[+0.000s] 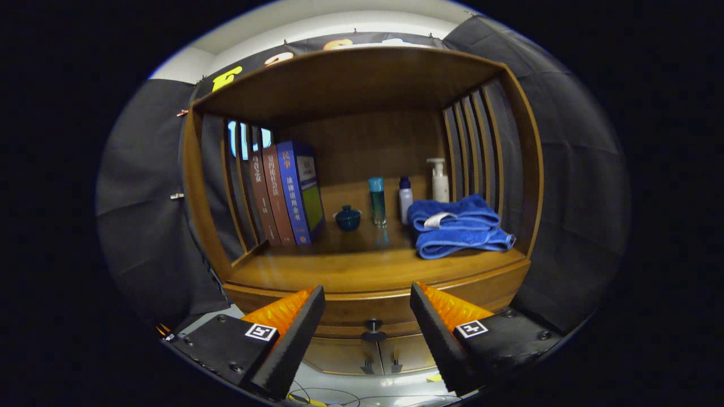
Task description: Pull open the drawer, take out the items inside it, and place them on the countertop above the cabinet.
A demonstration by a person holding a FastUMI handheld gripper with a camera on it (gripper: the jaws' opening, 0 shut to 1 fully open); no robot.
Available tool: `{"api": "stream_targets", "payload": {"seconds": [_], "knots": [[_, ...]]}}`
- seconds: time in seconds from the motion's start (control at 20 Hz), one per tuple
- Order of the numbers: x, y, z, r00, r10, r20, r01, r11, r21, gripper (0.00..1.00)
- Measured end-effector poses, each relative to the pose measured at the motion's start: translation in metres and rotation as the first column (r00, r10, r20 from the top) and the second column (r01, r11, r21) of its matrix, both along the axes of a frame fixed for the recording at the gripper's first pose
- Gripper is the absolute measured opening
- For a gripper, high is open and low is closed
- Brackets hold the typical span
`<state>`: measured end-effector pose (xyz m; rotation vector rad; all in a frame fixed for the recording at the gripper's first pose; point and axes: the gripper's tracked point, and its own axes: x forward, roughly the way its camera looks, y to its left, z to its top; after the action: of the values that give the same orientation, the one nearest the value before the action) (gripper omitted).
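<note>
1. The gripper (367, 316) is held spread wide, nothing is gripped between its fingers, and it is aimed at the front of the wooden cabinet (195, 186).
2. The drawer (384, 308) is seen closed, just under the countertop (339, 268); its round knob (373, 326) lies between the fingers, a little beyond their tips.
3. No contact with the knob is made yet, so the pull is judged not begun.
4. The items inside cannot be told, the drawer being shut.
5. On the countertop are found books (285, 192), a small lidded bowl (348, 218), bottles (405, 199) and a folded blue towel (461, 226).
6. Every step is judged left: opening, removal, placing.
</note>
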<state>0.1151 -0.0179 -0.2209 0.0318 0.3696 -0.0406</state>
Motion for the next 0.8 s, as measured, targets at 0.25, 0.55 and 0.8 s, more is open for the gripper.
{"api": "stream_targets", "payload": {"seconds": [0.25, 0.55, 0.8], "knots": [[0.015, -0.005, -0.060, 0.995, -0.016, -0.101, 0.016, 1.000, 0.001, 0.99], [0.021, -0.011, -0.111, 0.980, -0.026, -0.196, 0.026, 1.000, -0.003, 0.99], [0.022, -0.013, -0.139, 0.969, -0.032, -0.246, 0.033, 0.999, -0.003, 0.85]]}}
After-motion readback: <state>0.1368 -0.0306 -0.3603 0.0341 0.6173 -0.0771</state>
